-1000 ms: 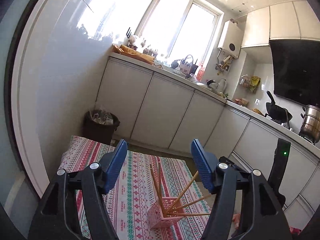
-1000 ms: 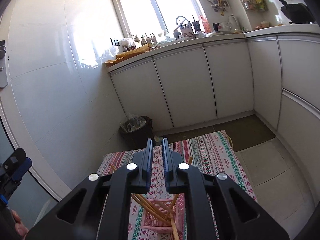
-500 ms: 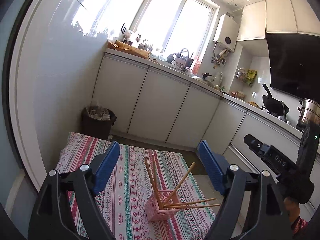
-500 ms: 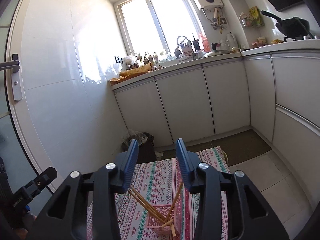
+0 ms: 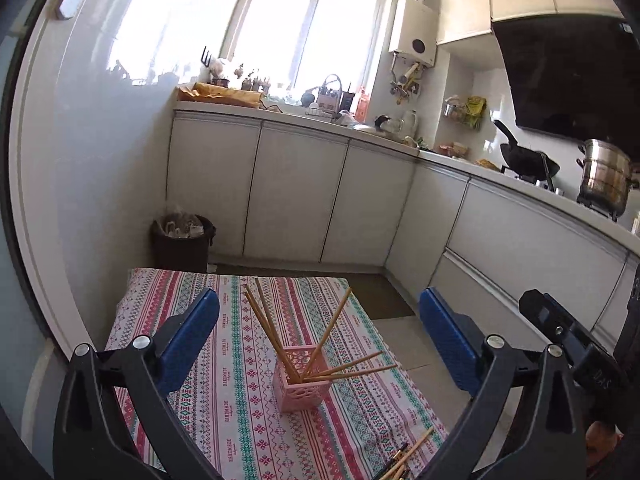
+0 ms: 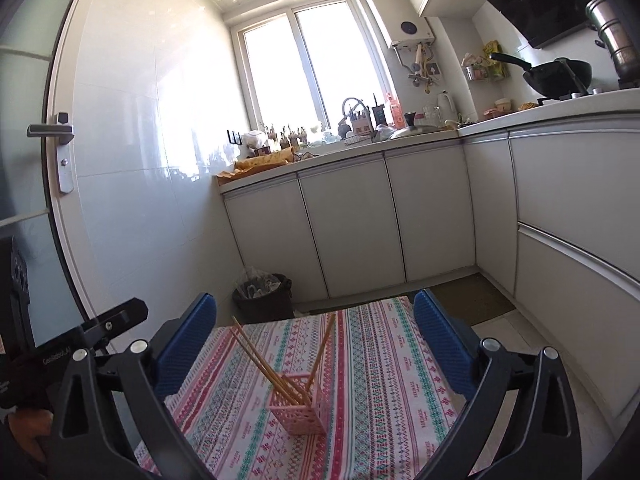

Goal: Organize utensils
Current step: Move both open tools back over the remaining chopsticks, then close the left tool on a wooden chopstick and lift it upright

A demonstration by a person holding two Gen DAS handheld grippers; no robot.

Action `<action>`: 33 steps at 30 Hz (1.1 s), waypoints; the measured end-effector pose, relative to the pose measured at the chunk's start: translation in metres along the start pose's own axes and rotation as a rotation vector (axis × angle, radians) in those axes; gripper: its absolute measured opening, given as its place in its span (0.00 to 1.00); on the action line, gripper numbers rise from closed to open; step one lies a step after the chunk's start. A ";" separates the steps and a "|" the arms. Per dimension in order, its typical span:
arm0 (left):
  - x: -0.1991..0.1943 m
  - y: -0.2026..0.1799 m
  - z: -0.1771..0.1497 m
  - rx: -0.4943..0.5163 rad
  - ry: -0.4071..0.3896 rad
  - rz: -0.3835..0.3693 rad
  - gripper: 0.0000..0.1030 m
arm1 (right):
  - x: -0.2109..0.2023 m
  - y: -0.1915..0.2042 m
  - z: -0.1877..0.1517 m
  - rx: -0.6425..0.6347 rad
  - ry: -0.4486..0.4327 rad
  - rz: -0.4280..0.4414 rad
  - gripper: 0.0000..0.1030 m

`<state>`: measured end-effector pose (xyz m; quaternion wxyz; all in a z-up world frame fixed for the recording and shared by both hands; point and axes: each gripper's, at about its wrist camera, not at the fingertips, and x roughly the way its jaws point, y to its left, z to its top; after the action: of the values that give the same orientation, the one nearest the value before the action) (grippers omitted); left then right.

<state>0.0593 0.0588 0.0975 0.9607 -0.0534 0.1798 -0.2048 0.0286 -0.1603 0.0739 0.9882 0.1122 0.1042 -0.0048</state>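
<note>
A pink slotted holder (image 5: 302, 386) stands on the table's patterned cloth (image 5: 224, 408), with several wooden chopsticks (image 5: 272, 328) leaning out of it. More loose chopsticks (image 5: 404, 456) lie at the cloth's near edge. My left gripper (image 5: 317, 296) hovers above and short of the holder, its jaws opening wide with nothing between them. In the right wrist view my right gripper (image 6: 315, 299) also hangs back from the holder (image 6: 298, 408) and its chopsticks (image 6: 256, 354), jaws opening, nothing held. Each gripper's body shows at the edge of the other view.
A dark bin (image 5: 182, 240) stands on the floor beyond the table by the white wall. White cabinets (image 5: 296, 204) run along the back and right under a cluttered counter with a wok (image 5: 524, 160) and steel pot (image 5: 606, 178). A door handle (image 6: 52, 132) is at left.
Both grippers pulled back from the holder, so more of the table shows. The right jaws went from nearly shut to wide apart. The left jaws widened further.
</note>
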 end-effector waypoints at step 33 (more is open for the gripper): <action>0.240 -0.210 -0.242 0.970 1.046 -0.346 0.58 | 0.009 -0.231 -0.155 0.975 0.655 0.076 0.93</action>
<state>0.0966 -0.2386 -0.1681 0.6189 0.4548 0.4929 -0.4088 -0.0017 -0.3509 -0.1270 0.7382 0.5531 0.3858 0.0183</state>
